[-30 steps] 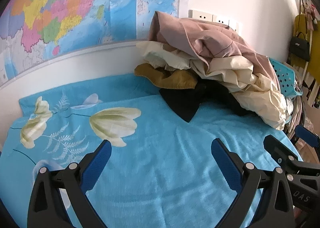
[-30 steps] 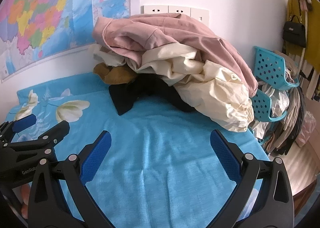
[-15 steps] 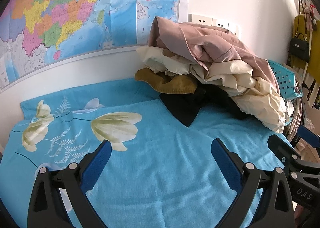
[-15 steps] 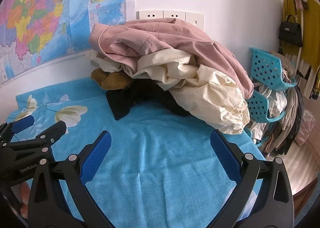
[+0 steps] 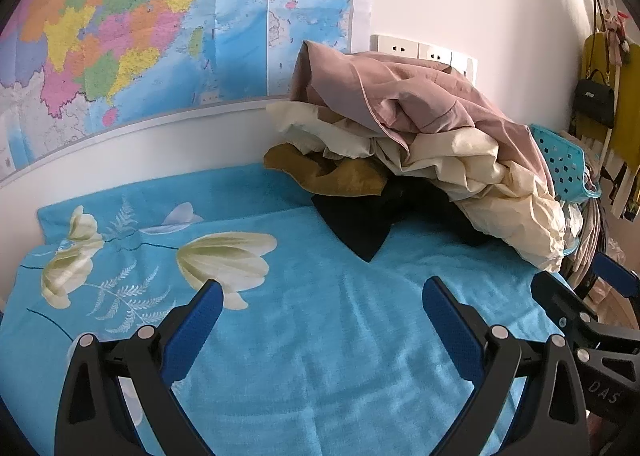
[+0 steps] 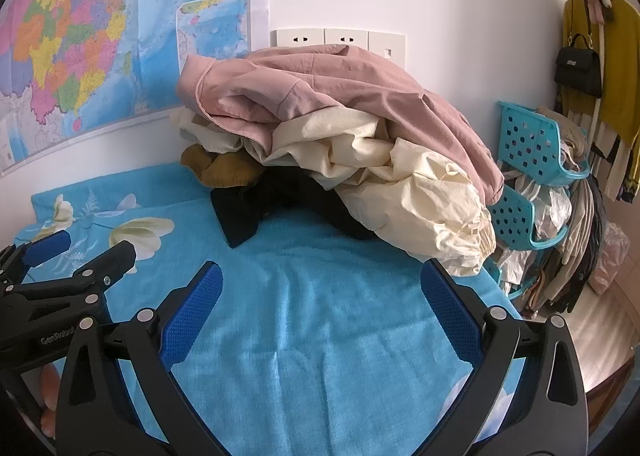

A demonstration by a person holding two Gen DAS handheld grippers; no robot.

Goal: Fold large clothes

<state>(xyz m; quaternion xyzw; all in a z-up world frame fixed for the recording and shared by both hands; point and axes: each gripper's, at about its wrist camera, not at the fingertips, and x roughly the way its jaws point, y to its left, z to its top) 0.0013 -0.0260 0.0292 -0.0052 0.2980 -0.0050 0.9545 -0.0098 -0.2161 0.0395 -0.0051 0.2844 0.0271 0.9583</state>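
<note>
- While no garment has been picked yet, the step in hand looks like the approach: both grippers hover over the bare turquoise blanket (image 6: 320, 336), short of the clothes pile (image 6: 352, 143)
- That pile sits at the blanket's far end against the wall, below the sockets (image 6: 338, 39): a pink garment (image 6: 328, 91) on top, cream fabric (image 6: 420, 191) under it, a mustard piece (image 5: 332, 173) and a black one (image 5: 360, 223) lowest
- Next, I judge, comes reaching forward to pinch one garment's edge, likely the pink one, and dragging it onto the blanket
- left gripper (image 5: 320, 306): jaws wide apart, holding and touching nothing
- right gripper (image 6: 320, 288): jaws equally wide, empty
</note>
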